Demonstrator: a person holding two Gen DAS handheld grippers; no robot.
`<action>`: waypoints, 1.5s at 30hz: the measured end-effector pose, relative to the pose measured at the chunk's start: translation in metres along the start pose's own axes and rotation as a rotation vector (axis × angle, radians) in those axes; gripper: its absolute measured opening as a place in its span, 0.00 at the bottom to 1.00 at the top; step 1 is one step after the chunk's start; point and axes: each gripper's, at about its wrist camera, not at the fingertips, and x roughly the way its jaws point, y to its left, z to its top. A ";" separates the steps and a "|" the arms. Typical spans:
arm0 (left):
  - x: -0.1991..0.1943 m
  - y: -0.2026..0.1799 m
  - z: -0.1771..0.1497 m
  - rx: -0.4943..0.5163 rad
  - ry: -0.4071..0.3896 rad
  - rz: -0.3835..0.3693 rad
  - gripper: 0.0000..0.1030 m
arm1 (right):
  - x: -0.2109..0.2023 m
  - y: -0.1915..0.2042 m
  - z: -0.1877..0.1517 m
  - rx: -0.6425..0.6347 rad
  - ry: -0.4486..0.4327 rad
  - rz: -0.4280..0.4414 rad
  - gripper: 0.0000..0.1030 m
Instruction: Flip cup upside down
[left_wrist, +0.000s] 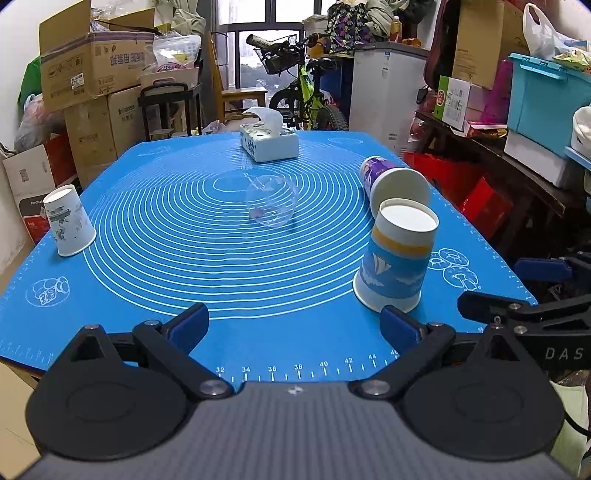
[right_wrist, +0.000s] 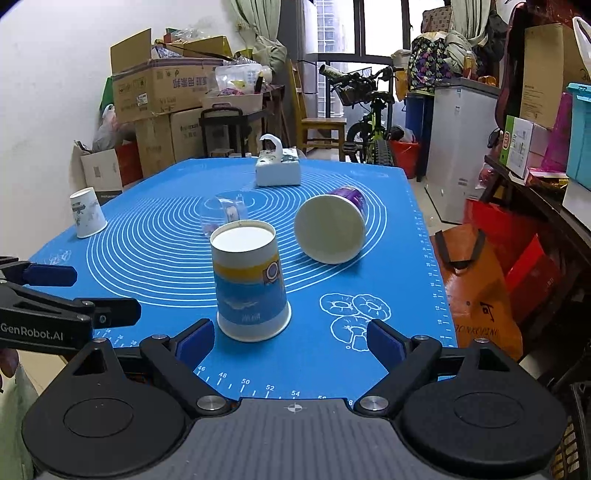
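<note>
Cluttered storeroom, blue mat (left_wrist: 258, 295) bearing upturned cup (right_wrist: 251, 284); both tongs gape apart.

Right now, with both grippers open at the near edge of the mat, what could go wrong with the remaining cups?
1. The purple cup lies on its side almost touching the inverted blue cup; reaching for it with the right gripper could knock the blue cup over.
2. A nudge may roll the purple cup toward the mat's right edge.
3. The clear plastic cup, also on its side, is hard to see and may crush or slip.
</note>
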 end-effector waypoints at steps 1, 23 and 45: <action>0.000 0.000 0.000 0.000 0.000 0.000 0.95 | 0.000 0.000 0.000 -0.001 0.000 0.000 0.88; 0.001 -0.002 -0.003 0.006 0.009 0.005 0.95 | -0.005 -0.001 -0.001 0.012 -0.005 -0.001 0.88; 0.003 -0.001 -0.005 0.002 0.015 0.005 0.95 | -0.003 0.000 0.000 0.026 0.007 0.008 0.88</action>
